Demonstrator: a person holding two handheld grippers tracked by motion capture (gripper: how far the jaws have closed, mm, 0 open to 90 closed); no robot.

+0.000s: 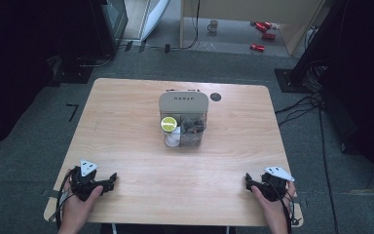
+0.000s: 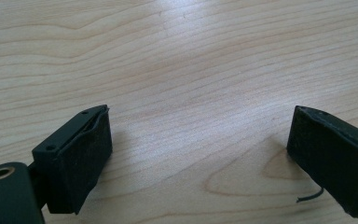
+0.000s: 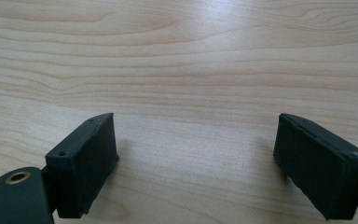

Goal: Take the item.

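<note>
I am holding the left tool [image 1: 111, 179] at the lower left of the high view, low over the wooden surface [image 1: 126, 126], and its jaws are standing spread with bare wood between them. In the left gripper view [image 2: 198, 140] the two black pads are sitting far apart, close above the grain, pinching nothing. I am keeping the right tool [image 1: 248, 179] at the lower right of the high view, mirrored to the left one, jaws pointing inward toward the middle of the frame. In the right gripper view [image 3: 196, 140] its pads are likewise spread wide over plain wood, gripping nothing.

A clear storage box [image 1: 184, 122] is standing near the centre of the surface, slightly toward the upper part of the frame and well apart from both tools. Its long axis is running from the top of the frame toward the bottom, with the beige lid [image 1: 183, 102] sitting at the far end and the open compartments facing me. A round yellow-green item [image 1: 168, 124] is lying in the left compartment, with something white just below it; the dark contents beside them are too small for me to tell. A small dark disc [image 1: 215, 96] is lying on the surface just to the upper right of the box.
</note>
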